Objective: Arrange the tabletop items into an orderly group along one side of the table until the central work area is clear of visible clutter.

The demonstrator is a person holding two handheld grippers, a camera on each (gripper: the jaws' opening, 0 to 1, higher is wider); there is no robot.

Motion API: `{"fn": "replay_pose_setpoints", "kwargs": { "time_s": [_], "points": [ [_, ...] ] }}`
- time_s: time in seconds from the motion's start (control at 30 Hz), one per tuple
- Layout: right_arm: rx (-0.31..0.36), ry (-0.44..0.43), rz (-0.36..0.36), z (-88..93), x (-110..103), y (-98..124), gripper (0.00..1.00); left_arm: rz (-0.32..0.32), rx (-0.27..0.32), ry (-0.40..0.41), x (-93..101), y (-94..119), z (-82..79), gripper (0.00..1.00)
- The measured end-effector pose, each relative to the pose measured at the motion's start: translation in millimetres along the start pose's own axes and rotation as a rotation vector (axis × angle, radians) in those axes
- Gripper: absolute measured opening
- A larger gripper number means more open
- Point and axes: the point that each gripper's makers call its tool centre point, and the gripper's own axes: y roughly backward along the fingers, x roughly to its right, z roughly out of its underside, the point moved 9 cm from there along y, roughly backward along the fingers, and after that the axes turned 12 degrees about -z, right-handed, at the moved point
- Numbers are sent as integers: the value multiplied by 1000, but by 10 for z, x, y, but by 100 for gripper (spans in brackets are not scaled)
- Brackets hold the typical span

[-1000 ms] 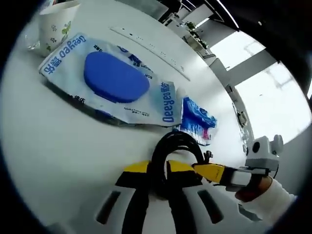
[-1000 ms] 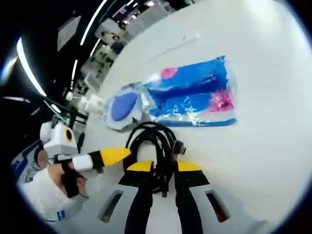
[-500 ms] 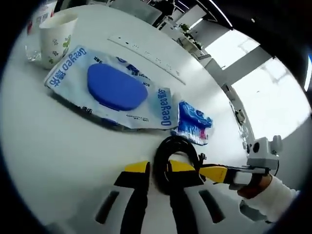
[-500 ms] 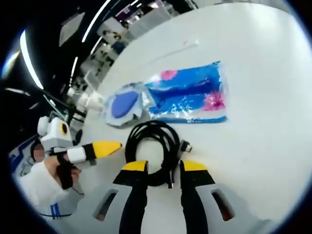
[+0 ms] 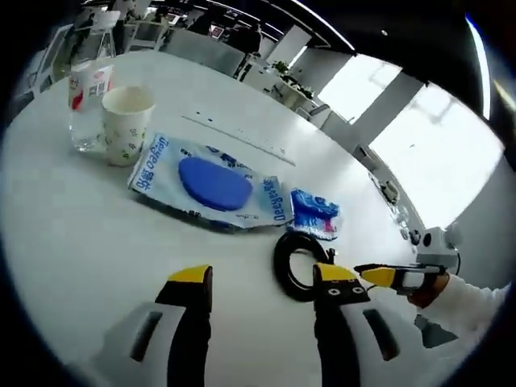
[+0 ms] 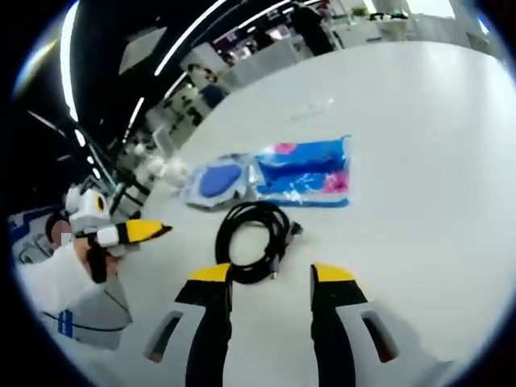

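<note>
Gaping wide and empty, both the left claw point(image 5: 262, 278) and right claw point(image 6: 272, 275), beside the coiled cable point(image 6: 251, 231).

Black claw point(image 5: 262, 286) arms, yellow tips; white sleeve point(image 6: 72, 298).

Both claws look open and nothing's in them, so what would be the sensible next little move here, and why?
Probably lowering the right gripper onto the coiled black cable and closing on it. The cable lies loose on the white table just ahead of its open jaws, apart from the wet wipes pack, the blue packet and the paper cup.
</note>
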Motion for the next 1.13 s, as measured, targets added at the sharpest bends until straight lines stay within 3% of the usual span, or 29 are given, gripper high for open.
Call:
{"fn": "replay_pose_setpoints", "kwargs": {
  "time_s": [0.17,0.33,0.53,0.73,0.77,1.13],
  "points": [
    [43,0,-10,53,-50,194,46,-20,34,-29,-241,269,-15,60],
    [40,57,6,127,-139,364,52,-47,75,-60,-416,539,21,67],
    [30,98,2,266,-311,544,71,-76,140,-66,-723,849,16,81],
    [18,128,3,385,-453,677,80,-163,110,-174,-1051,1057,-9,100],
    [18,129,4,398,-475,692,81,-198,96,-203,-1127,1104,-23,99],
    [0,83,-5,501,-613,825,89,-208,65,-183,-1381,1239,-64,100]
  ]
}}
